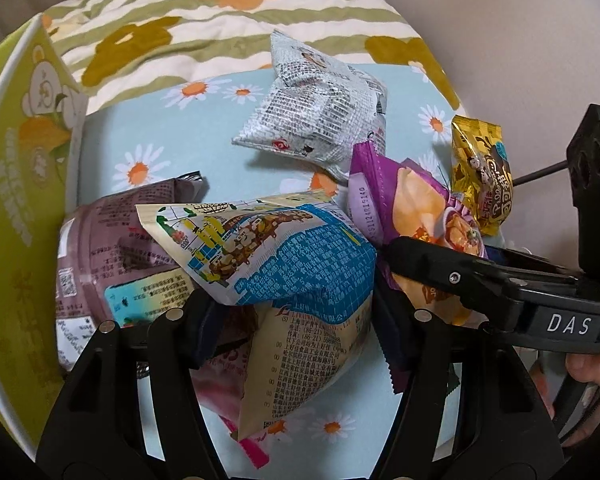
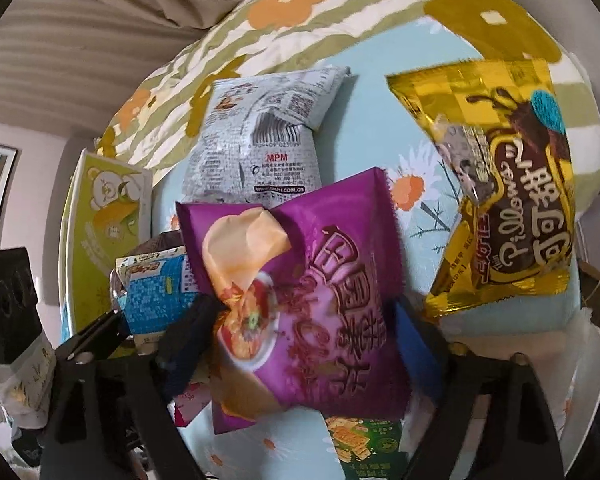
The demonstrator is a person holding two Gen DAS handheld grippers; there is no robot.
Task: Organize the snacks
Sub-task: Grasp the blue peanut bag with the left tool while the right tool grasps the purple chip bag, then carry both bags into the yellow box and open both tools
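Observation:
Snack bags lie on a blue daisy-print cloth (image 1: 220, 168). My left gripper (image 1: 296, 320) is shut on a blue-and-cream snack bag (image 1: 292, 268), its fingers pinching the bag's middle. My right gripper (image 2: 300, 320) is shut on a purple chip bag (image 2: 324, 280), which also shows in the left wrist view (image 1: 404, 208) with the right gripper's arm across it. A silver-white bag (image 1: 320, 120) (image 2: 260, 132) lies further back. A gold chocolate-pillow bag (image 1: 480, 176) (image 2: 504, 200) lies at the right. A brown-purple bag (image 1: 120, 248) lies at the left under the blue one.
A green cardboard box (image 1: 20, 200) (image 2: 104, 216) stands open at the left. A striped flower quilt (image 1: 220, 20) lies behind the cloth. A pink packet (image 1: 228, 400) and a green cracker packet (image 2: 364, 444) lie near the front. A pale wall is at the right.

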